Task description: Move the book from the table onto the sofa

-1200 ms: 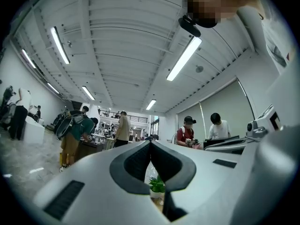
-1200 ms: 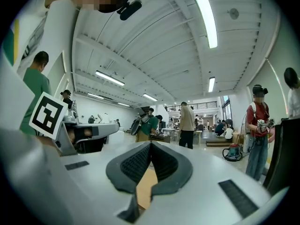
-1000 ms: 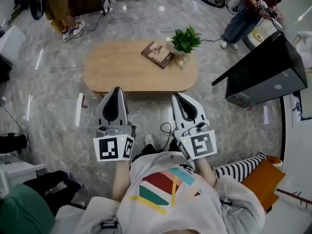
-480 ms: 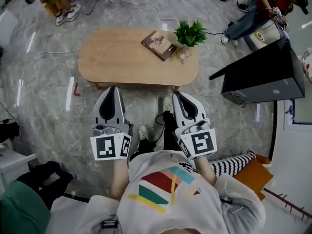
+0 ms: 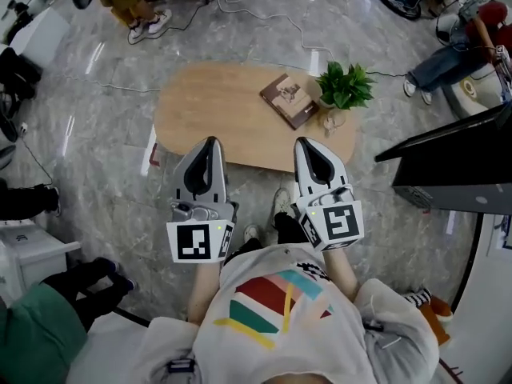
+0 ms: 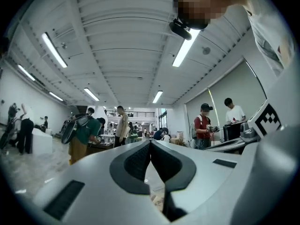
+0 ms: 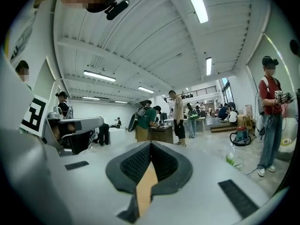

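- Two grippers were held side by side in the middle of the head view, both pointing up the frame toward the table. The left gripper sat at centre left and the right gripper at centre right.
- The left gripper's jaws were together, tips meeting, with nothing between them.
- The right gripper's jaws were likewise closed tip to tip and empty.
- The book lay flat on the oval wooden table, in the upper middle of the frame toward the table's right end, turned at an angle to its edges.
- A small potted plant stood just right of the book.
- Both grippers' tips overlapped the table's lower edge in the picture, apart from the book.
- A large black panel filled the right edge of the frame, over the grey marble floor.
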Tool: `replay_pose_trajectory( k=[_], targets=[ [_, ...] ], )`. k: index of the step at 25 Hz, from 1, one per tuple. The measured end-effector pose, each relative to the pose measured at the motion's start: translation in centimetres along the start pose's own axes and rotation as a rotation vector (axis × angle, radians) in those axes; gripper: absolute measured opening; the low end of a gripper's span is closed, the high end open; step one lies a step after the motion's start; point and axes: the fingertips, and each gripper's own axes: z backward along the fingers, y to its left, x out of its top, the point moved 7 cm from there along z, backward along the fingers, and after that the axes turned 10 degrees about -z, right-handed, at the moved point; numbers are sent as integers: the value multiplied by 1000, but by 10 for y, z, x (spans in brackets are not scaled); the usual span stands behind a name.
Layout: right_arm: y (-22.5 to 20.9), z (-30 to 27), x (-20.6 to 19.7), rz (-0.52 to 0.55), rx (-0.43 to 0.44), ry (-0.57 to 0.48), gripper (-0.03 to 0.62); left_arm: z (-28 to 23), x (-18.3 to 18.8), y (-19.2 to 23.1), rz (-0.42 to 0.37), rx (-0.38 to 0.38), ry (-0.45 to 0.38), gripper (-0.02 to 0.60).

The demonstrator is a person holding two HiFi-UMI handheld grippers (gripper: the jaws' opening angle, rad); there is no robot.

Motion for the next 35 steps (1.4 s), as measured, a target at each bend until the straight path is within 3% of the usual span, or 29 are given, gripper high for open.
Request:
replay_pose_trajectory(
  k=[4,8,12,16,22,26,31,35],
  targets=[
    [-53,-9,12,-22,-7,14,12,-71,13,-15,-89,7,-9,8],
    [-104,-16,14,-29,-60,31,12,-109,9,-22,-142,12,19,8],
    [-131,-30,21,-146,-91,14,12,-137,-1,-17,-118,1,39,8],
    [-142,-60,35,-109,-123,-20,12,-177,0,-6,-132,-47,-6,8],
    [-154,-112,48,-90,-268,-15,12,-251,-21,15,-59,-197,-29,8],
    [-152,-160,59,-70,-299,-24,12,-303,-43,33,-6,-268,-55,8],
    [-148,-213,57,-47,-346,-2,13,-338,-93,51,44,-350,68,7],
    [-158,-234,46,-24,-380,37,12,-364,-123,46,64,-405,119,8]
  ],
)
